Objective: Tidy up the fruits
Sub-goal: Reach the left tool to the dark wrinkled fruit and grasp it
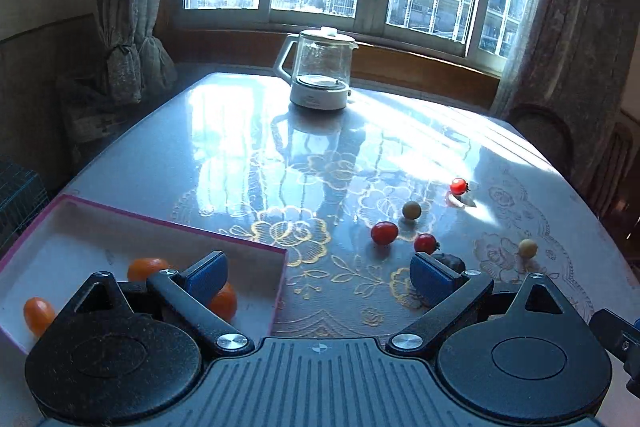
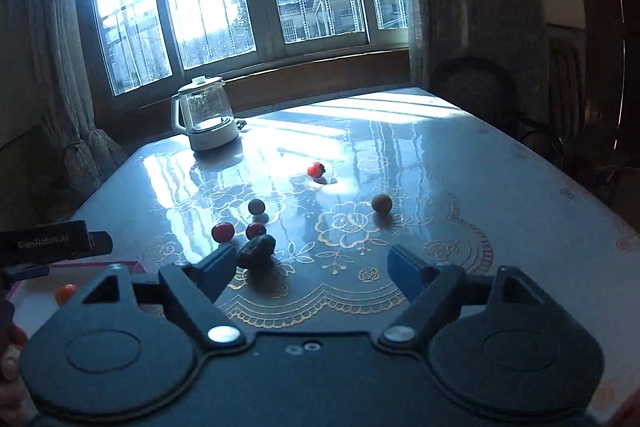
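A white box with a pink rim (image 1: 168, 223) lies at the near left and holds three orange fruits (image 1: 38, 313). My left gripper (image 1: 318, 277) stands open above the box's right wall, with nothing between its blue pads (image 1: 208, 277). Loose on the table are red tomatoes (image 1: 385, 232), two tan round fruits (image 1: 411, 210) and a dark wrinkled fruit (image 1: 450, 261). My right gripper (image 2: 310, 269) is open over the tablecloth. The dark fruit (image 2: 257, 250) lies just off its left pad (image 2: 218, 269). Beyond it sit red tomatoes (image 2: 222, 231) and tan fruits (image 2: 381, 203).
A glass kettle on a white base (image 1: 320, 71) stands at the table's far side before a bright window. Curtains hang at both sides. A dark chair (image 2: 476, 87) is at the far right. The other gripper (image 2: 52, 241) shows at the left edge above the box corner (image 2: 24, 291).
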A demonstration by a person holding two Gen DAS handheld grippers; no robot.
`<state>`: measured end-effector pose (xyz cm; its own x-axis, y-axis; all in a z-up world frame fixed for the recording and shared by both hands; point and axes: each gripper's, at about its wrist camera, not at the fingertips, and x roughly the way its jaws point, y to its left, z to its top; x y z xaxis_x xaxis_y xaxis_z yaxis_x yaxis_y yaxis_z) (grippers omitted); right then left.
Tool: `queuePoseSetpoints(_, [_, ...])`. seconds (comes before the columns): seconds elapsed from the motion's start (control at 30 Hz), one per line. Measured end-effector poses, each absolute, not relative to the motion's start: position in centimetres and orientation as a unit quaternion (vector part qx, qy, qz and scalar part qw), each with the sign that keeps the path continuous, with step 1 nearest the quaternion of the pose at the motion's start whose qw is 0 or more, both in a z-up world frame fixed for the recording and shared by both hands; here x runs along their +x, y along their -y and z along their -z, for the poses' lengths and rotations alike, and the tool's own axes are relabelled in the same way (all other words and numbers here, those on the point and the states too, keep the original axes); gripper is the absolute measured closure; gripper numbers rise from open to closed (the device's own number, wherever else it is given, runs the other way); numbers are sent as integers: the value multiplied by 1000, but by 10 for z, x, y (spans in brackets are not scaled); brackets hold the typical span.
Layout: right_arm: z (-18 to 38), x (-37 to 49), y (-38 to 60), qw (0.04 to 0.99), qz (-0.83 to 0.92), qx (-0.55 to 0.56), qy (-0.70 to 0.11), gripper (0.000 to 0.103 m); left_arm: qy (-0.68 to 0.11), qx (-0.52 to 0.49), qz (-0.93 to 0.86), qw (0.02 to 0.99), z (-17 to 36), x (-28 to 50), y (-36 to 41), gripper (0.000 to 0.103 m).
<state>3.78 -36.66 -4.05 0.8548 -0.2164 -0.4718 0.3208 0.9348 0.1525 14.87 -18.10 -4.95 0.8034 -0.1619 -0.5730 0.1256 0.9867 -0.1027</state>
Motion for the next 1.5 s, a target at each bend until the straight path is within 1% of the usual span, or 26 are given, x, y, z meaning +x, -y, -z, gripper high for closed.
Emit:
queuePoseSetpoints(0.17, [39,13,405,952,166,126,-225,16,-314,-24,84,945,69,159,250,6])
queuePoseSetpoints(0.3, [42,4,431,947,176,139,-229,16,-304,-1,71,950,83,164,286,6])
queuePoseSetpoints(0.4, [44,-2,443,945,181,144,-230,16,-319,3,63,946,93,174,305,6])
queuePoseSetpoints(0.73, [47,-1,463,944,175,155,-232,16,-342,12,35,939,119,199,323,6])
queuePoseSetpoints(1.07, [50,-2,470,943,170,156,-242,16,-347,5,35,937,128,204,329,7])
queuePoseSetpoints(1.1, [51,-1,469,942,170,156,-243,16,-346,5,36,937,129,204,330,8])
queuePoseSetpoints(1.17, [50,0,468,942,169,155,-244,16,-340,15,32,940,130,204,332,17])
queuePoseSetpoints(1.2, [50,1,467,942,169,155,-243,16,-337,18,33,941,130,204,332,19])
queuePoseSetpoints(1.27, [49,1,467,943,169,154,-243,16,-334,17,36,942,128,205,331,30])
queuePoseSetpoints(1.37, [50,1,467,942,169,153,-245,16,-334,15,33,942,126,205,329,41])
queuePoseSetpoints(1.4, [50,2,467,942,169,153,-246,16,-333,16,35,942,125,204,330,43])
queuePoseSetpoints(1.43, [50,3,467,942,170,154,-246,16,-330,19,39,943,125,203,330,49])
queuePoseSetpoints(1.47, [49,3,467,942,169,155,-245,16,-329,20,39,943,125,201,330,52])
queuePoseSetpoints(1.5, [49,3,467,942,167,155,-245,16,-329,20,39,943,125,200,330,52])
